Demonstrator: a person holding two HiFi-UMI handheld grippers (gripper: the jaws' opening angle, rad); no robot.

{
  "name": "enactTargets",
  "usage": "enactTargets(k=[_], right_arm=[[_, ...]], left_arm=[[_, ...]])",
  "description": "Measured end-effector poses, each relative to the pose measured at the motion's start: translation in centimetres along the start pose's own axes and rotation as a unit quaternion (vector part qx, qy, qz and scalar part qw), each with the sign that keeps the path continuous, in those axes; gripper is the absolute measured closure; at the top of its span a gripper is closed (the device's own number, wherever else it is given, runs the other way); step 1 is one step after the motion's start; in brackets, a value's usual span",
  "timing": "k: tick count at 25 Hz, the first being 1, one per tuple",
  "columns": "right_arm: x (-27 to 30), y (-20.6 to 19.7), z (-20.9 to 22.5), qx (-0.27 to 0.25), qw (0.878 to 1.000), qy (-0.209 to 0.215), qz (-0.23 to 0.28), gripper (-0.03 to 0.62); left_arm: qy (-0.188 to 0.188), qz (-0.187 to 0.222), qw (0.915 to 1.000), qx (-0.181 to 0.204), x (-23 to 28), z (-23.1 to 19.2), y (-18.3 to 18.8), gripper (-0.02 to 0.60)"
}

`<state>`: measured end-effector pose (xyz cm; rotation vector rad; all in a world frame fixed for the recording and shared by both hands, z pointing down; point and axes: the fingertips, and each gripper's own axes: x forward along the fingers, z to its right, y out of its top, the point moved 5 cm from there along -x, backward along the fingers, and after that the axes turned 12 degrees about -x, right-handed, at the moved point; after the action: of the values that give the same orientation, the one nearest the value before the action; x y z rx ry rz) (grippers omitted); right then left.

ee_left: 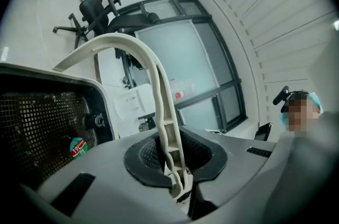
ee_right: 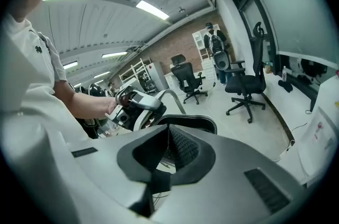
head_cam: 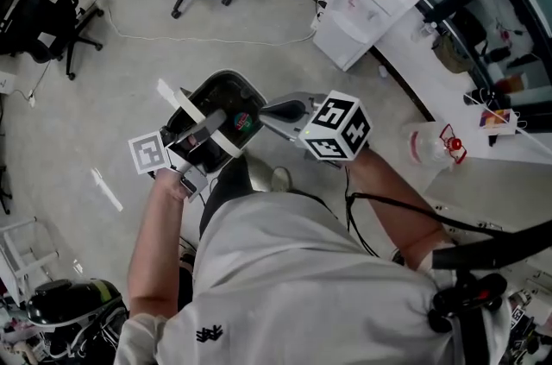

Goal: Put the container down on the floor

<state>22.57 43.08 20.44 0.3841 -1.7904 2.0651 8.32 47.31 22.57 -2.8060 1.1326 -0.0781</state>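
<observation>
Shirt (head_cam: 285,286) is nearest in head view, with both arms out over the floor (head_cam: 259,9). Container (head_cam: 226,115) is in the air ahead of the person, not down yet. Left hand-held gripper (head_cam: 207,129) is on its pale handle (head_cam: 183,104). Right hand-held gripper (head_cam: 283,107) sits just beside the right rim, contact unclear.

Left gripper view: jaws pinch the handle's rib. Container body lies left of the jaws, handle arching over it.

Right gripper view: jaws pressed together, nothing between them, rim just beyond the tips.

Load looks to be all on the left, so I'd expect a straight lowering, mouth up.
</observation>
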Motion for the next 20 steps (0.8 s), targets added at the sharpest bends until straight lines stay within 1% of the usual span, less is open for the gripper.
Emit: enactTargets(k=[4, 7, 10, 15, 19, 20], right_arm=[[1.8, 0.6, 2.9, 0.011, 1.0, -0.004, -0.015, 0.577], [3.6, 1.5, 5.9, 0.03, 0.999, -0.023, -0.021, 0.577], [5.6, 3.0, 9.4, 0.06, 0.997, -0.044, -0.016, 0.577], [9.7, 5.7, 14.6, 0.088, 0.994, -0.067, -0.02, 0.577], [12.8, 7.8, 18.8, 0.111, 0.989, -0.095, -0.009, 0.577], [13.5, 8.3, 19.7, 0.117, 0.988, -0.103, -0.006, 0.577]], left_arm=[[-0.008, -0.019, 0.9997, -0.012, 1.0, -0.9, 3.6, 0.535], [-0.013, -0.043, 0.9988, -0.022, 1.7, -1.9, 6.8, 0.537], [-0.015, -0.073, 0.9968, -0.027, 2.5, -3.2, 11.0, 0.537], [-0.012, -0.129, 0.991, -0.032, 3.8, -4.6, 17.3, 0.541], [0.003, -0.171, 0.9853, -0.012, 4.3, -6.1, 22.5, 0.543], [0.001, -0.178, 0.9838, -0.015, 4.4, -6.4, 23.7, 0.543]])
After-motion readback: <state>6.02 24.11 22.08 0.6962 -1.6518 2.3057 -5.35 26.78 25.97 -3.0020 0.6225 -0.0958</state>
